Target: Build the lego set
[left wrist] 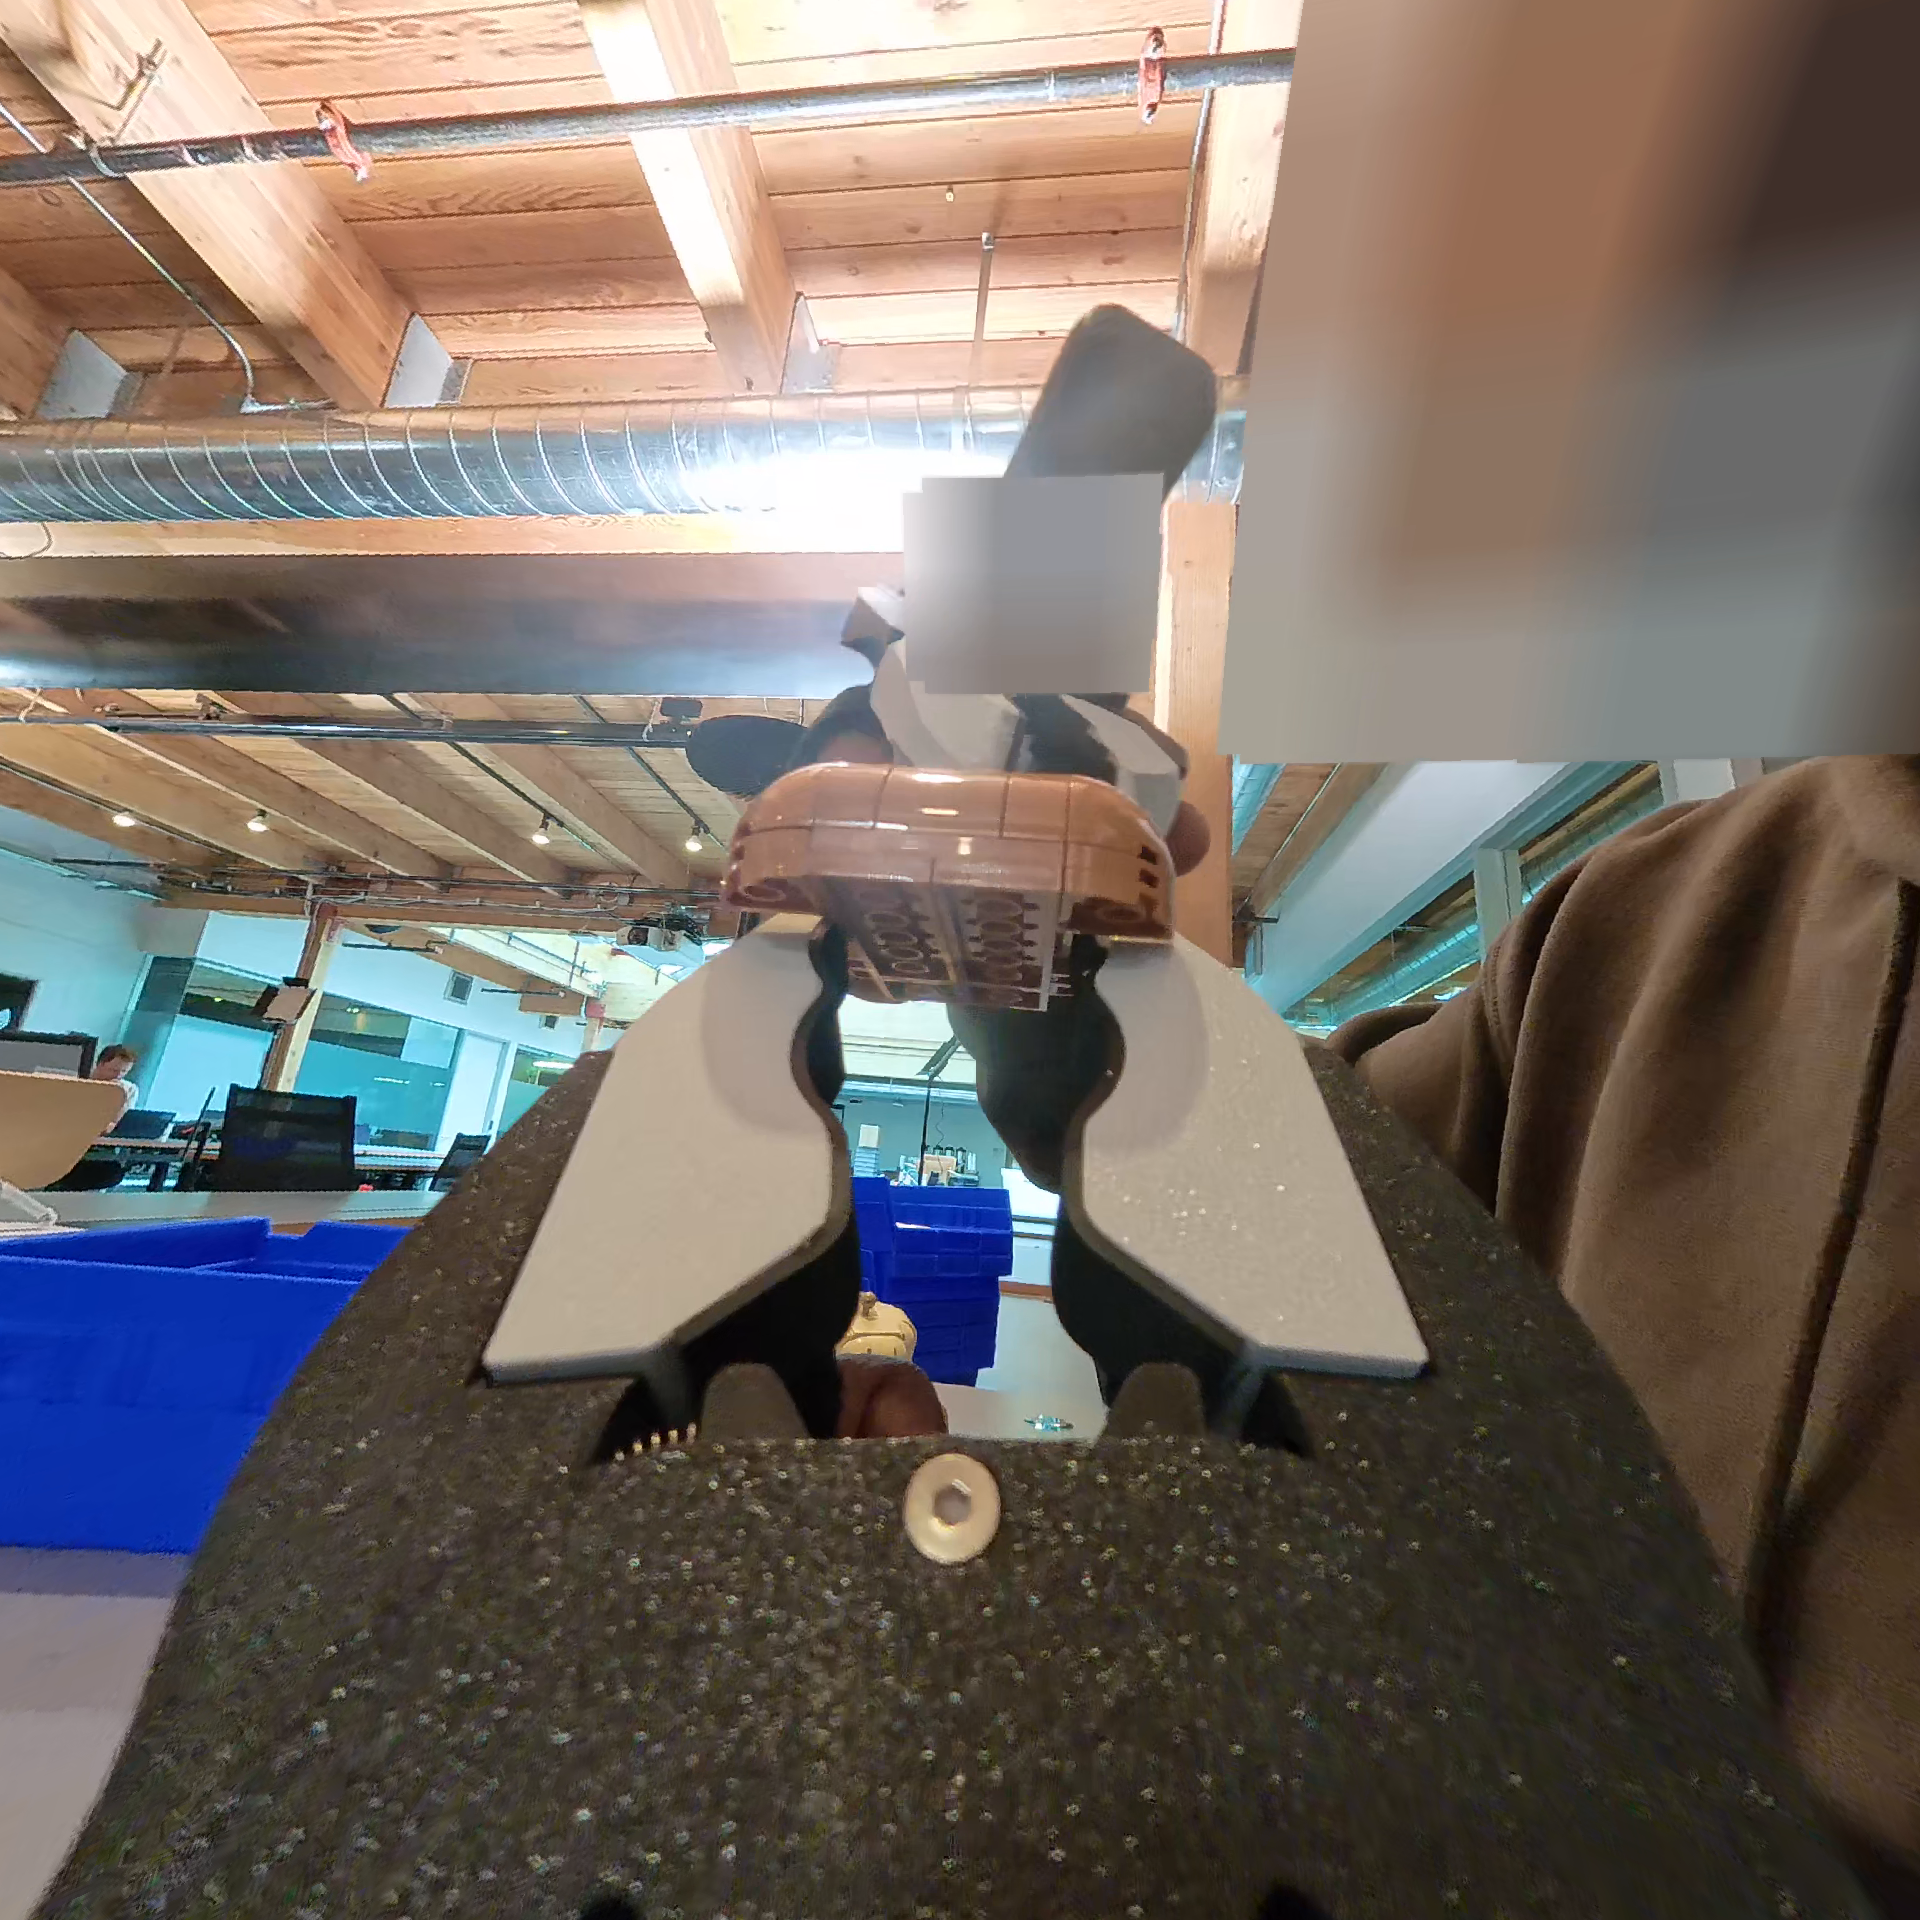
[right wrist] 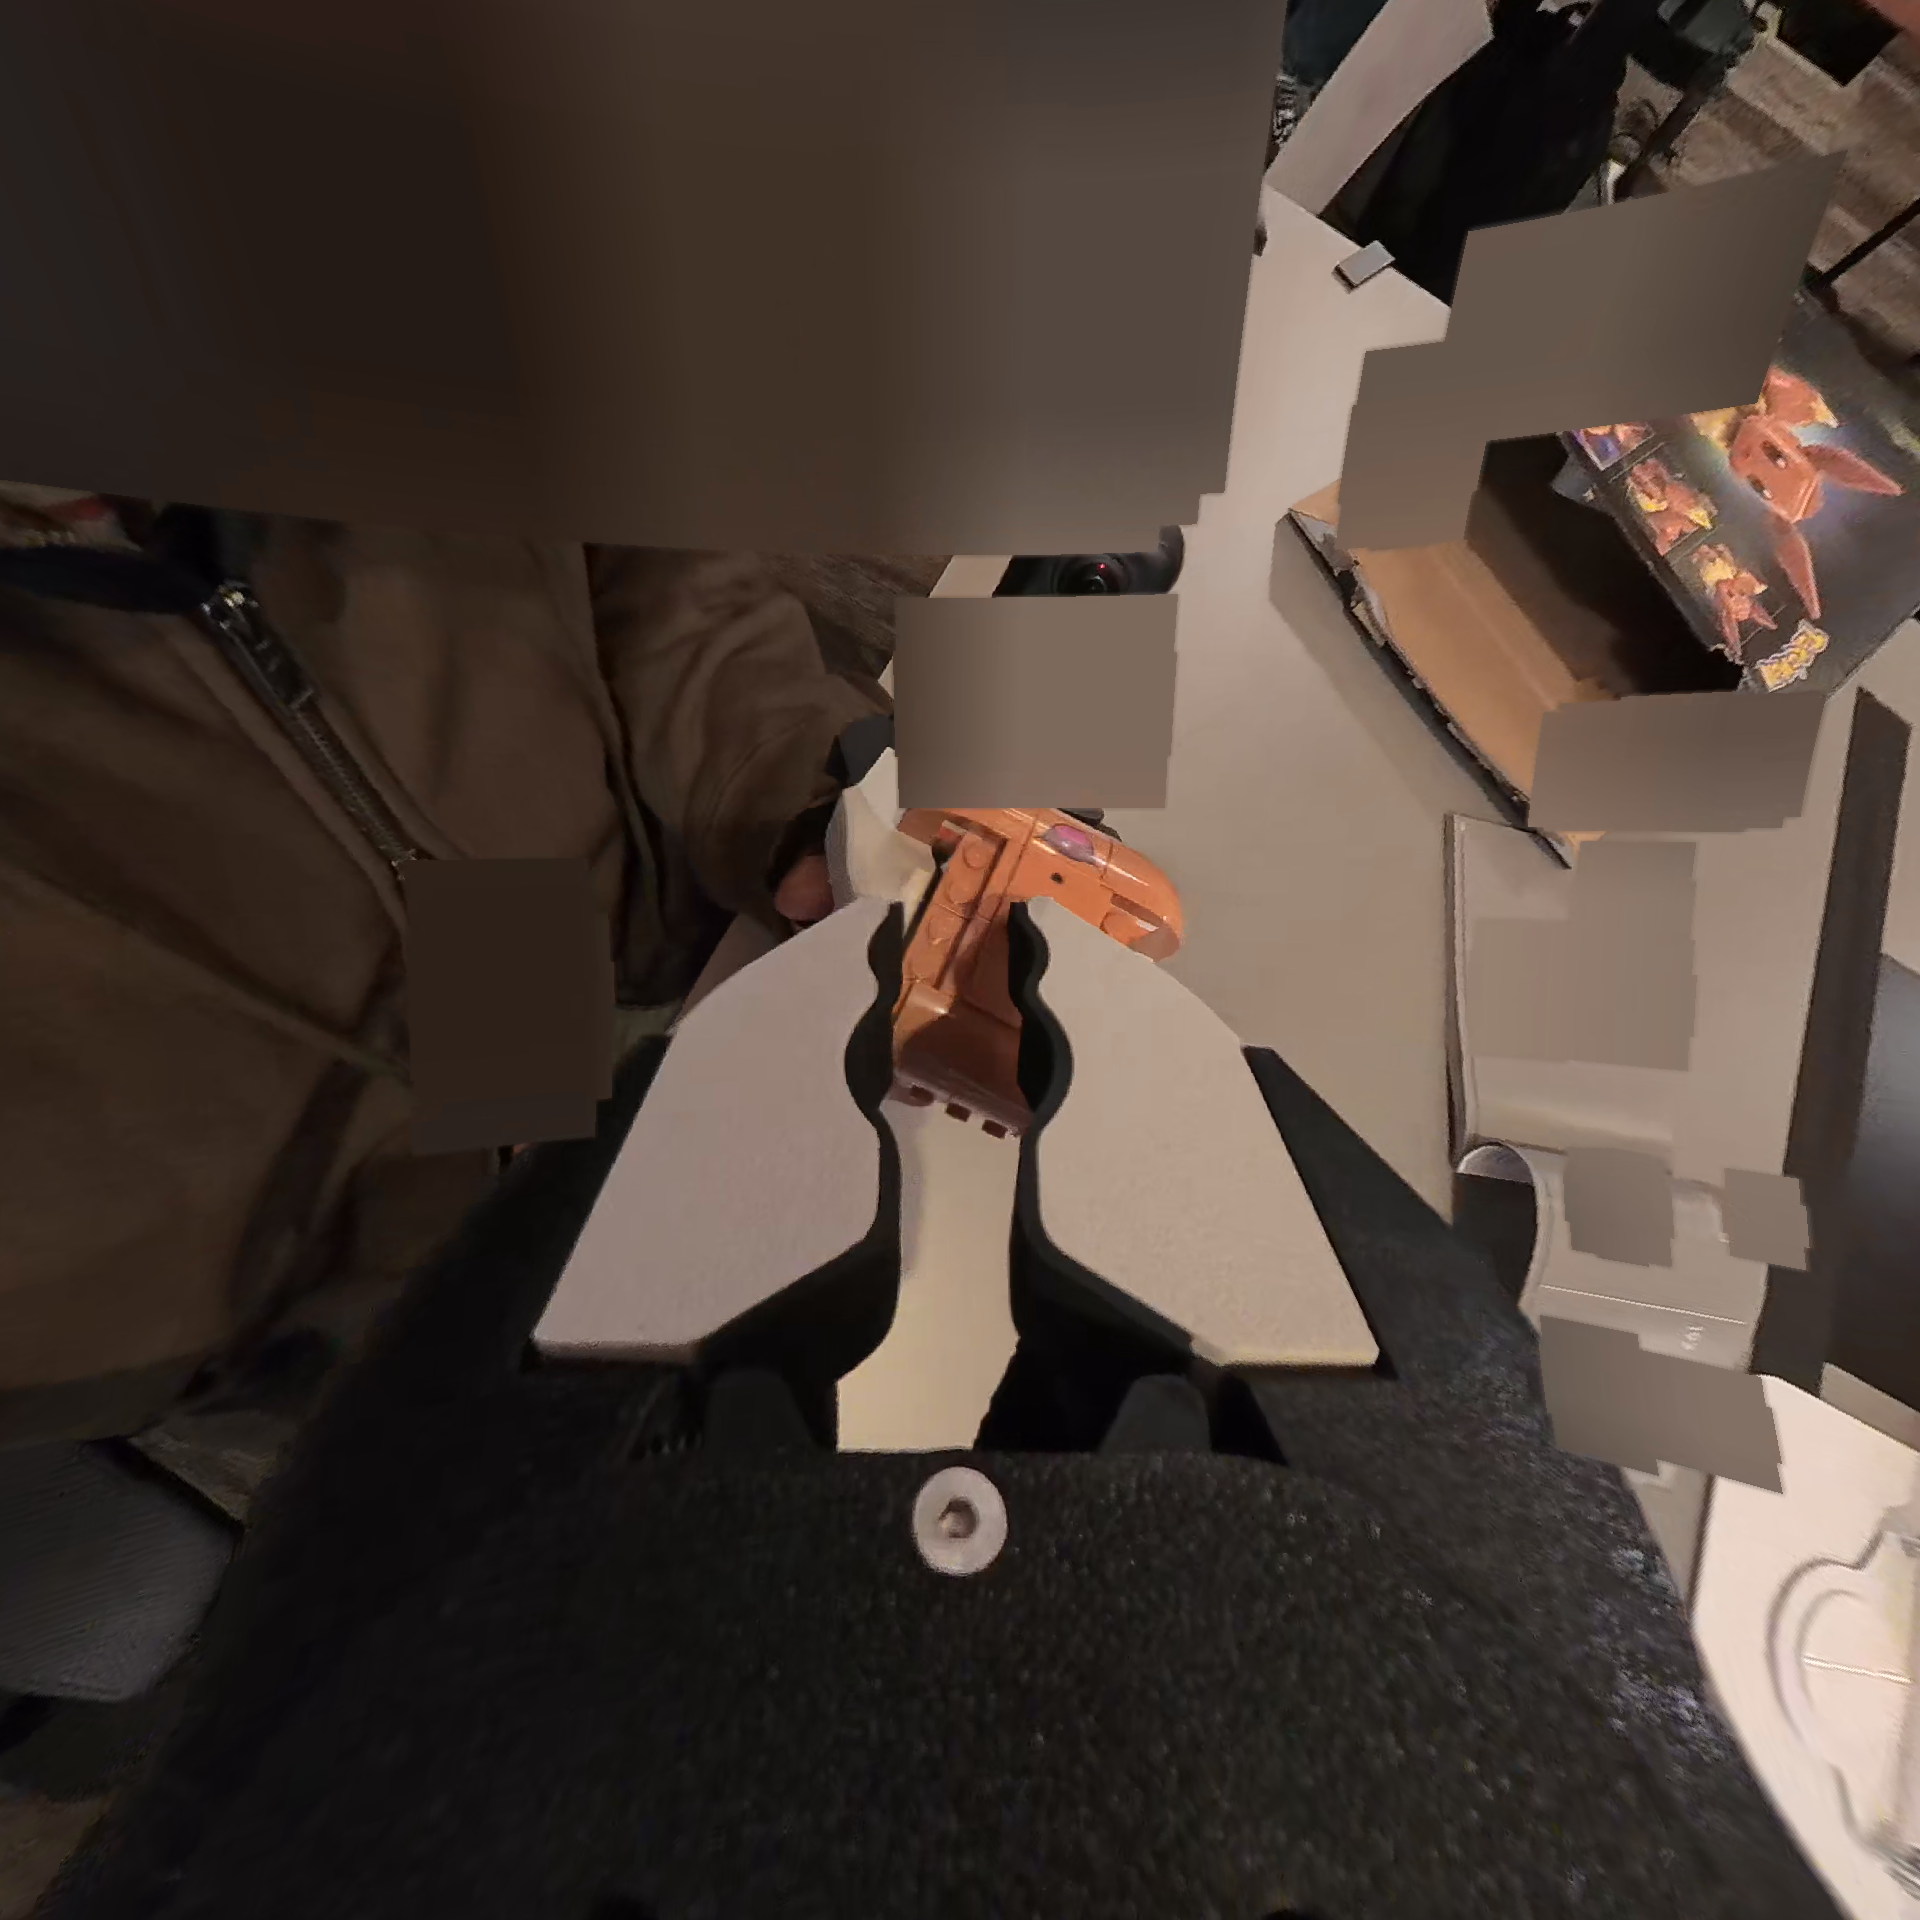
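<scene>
A brown lego assembly with a rounded top and a studded block underneath is held up in the air in front of the person. My left gripper points upward and is shut on its lower block. My right gripper comes down onto the same assembly from above. In the right wrist view the right gripper is shut on the brown assembly, which sticks out past the fingertips. One of the left gripper's white fingers shows just beyond it.
Blue bins stand on the table at the left. The person's brown hoodie fills the right side. The open lego box and a white booklet lie on the white table at the right. My two grippers' fingertips are within a few centimetres of each other.
</scene>
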`<state>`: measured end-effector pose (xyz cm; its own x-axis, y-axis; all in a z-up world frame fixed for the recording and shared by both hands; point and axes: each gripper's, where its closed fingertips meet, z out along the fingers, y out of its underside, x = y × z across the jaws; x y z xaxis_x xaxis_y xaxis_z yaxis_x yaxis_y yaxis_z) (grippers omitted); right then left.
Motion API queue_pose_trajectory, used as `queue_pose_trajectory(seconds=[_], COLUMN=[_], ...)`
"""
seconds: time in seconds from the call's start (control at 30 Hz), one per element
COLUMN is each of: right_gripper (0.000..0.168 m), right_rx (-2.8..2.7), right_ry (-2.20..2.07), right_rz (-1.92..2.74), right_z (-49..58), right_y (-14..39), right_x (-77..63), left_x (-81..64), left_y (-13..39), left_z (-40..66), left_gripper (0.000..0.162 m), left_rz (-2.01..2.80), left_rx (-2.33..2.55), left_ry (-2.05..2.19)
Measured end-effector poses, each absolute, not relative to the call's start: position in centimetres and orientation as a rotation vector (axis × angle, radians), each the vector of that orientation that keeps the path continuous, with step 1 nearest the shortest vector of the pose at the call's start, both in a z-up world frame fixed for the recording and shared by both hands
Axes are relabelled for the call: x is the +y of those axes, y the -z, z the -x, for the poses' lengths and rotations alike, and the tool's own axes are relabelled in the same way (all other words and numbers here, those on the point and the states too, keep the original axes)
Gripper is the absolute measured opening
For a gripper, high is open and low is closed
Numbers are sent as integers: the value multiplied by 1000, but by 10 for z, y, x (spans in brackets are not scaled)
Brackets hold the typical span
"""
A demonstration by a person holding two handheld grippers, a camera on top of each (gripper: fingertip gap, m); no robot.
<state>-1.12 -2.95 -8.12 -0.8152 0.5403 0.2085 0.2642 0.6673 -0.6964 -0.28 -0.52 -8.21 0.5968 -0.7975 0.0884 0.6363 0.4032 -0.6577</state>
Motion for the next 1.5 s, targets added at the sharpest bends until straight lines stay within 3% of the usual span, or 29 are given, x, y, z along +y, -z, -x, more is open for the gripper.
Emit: queue_pose_trajectory(seconds=[0.17, 0.37, 0.63, 0.87, 1.33, 1.5], right_gripper=[14, 40, 50, 52, 49, 41], right_rx=[-2466, -2332, -2104, -1978, -1613, -1554], right_ry=[-1052, -1250, -1772, -2100, -2380, -2435], right_rz=[695, 801, 1328, 1641, 1846, 1862], right_z=[13, 14, 8, -2, -8, -6], right_y=[80, 73, 86, 117, 142, 142], right_x=[-28, -21, -5, -16, -18, -19], left_x=[-6, -10, -24, -38, -20, -22], left_y=[83, 81, 97, 109, 136, 137], left_z=[0, 4, -9, -6, -24, -30], left_gripper=[42, 42, 41, 42, 42, 42], left_rz=[712, 694, 838, 862, 1012, 1007], left_rx=[274, 272, 547, 653, 729, 755], left_ry=[916, 905, 959, 1362, 1373, 1380])
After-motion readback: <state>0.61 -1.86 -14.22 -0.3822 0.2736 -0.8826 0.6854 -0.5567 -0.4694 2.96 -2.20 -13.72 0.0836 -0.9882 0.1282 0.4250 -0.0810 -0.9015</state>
